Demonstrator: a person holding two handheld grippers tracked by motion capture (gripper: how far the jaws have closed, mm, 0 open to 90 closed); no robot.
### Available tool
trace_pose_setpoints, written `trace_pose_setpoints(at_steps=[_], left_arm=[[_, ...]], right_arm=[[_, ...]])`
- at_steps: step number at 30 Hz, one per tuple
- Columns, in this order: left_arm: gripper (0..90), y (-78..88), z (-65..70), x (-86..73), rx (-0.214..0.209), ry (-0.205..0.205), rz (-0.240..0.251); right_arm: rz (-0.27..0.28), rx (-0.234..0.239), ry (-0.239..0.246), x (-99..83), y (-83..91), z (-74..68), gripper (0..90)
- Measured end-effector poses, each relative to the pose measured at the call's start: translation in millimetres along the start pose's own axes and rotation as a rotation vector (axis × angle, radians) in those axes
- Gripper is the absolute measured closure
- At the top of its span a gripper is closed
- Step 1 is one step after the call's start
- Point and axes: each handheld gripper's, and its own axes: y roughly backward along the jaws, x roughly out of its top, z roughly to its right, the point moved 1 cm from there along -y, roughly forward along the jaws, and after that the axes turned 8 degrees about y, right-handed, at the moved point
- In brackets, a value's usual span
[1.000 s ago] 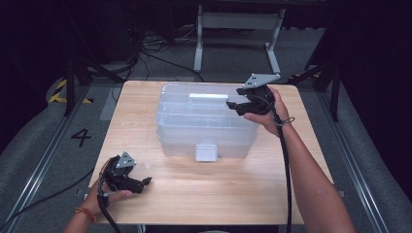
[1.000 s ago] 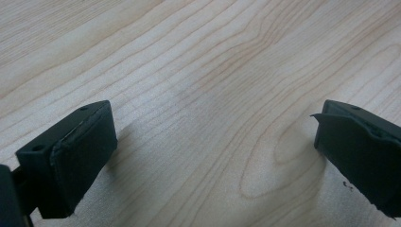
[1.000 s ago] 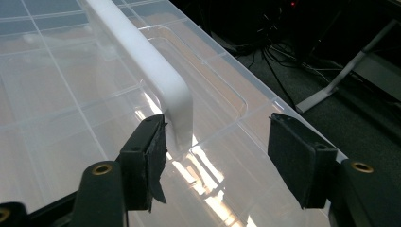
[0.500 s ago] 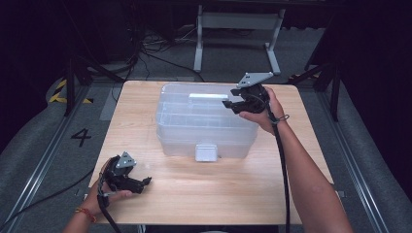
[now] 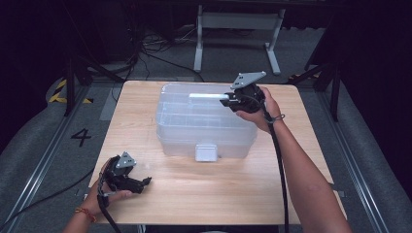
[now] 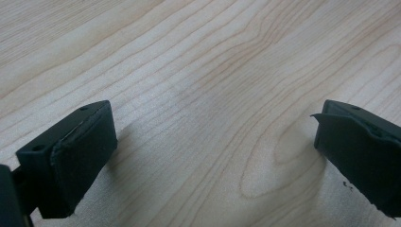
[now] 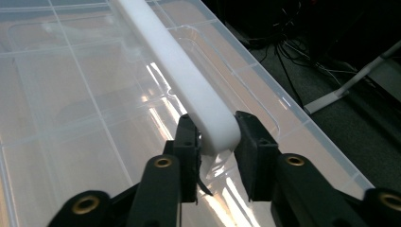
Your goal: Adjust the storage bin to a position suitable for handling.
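We see a clear plastic storage box (image 5: 206,124) standing on the wooden table (image 5: 233,194), set toward the far edge and roughly midway between the left and right edges, its white front latch (image 5: 205,152) facing the near edge. A white handle (image 5: 206,96) lies along the top of its lid (image 7: 71,94), parallel to the far edge. The right gripper (image 5: 227,101) reaches in from the right side of the box, and its jaws have just been closing; in the right gripper view the right gripper (image 7: 215,142) has the rounded end of the white handle (image 7: 189,85) between its two black pads, which sit against the handle's sides, so we read it as pinching the handle end. The left gripper (image 5: 143,183) rests near the near left corner of the table, well apart from the box; in the left gripper view its jaws stand wide apart with bare wood between them, holding nothing. We judge the step in hand to be the taking of the handle. The next move likely calls for a firm hold and a steady lift or swing of the handle; whether the latch must be released first, we cannot tell.
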Motion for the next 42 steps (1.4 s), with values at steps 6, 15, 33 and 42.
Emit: trace_pose_setpoints(at_steps=[6, 15, 33, 42], left_arm=[[3.4, 0.6, 1.2, -0.8, -0.019, -0.002, 0.007], [30.7, 7.6, 2.3, 11.6, 0.011, -0.069, 0.034], [70.7, 36.8, 2.9, 65.3, -0.02, -0.096, 0.192], [76.1, 33.3, 9.4, 83.6, -0.027, -0.097, 0.233]], right_arm=[[-0.003, -0.005, 0.003, 1.4, -0.5, -0.4, 74.0], [-0.016, 0.017, -0.004, 4.4, -0.1, 4.6, 74.2], [-0.034, 0.067, -0.039, 14.5, -0.5, 22.8, 73.8], [-0.026, 0.077, -0.045, 15.2, -0.8, 26.8, 73.8]])
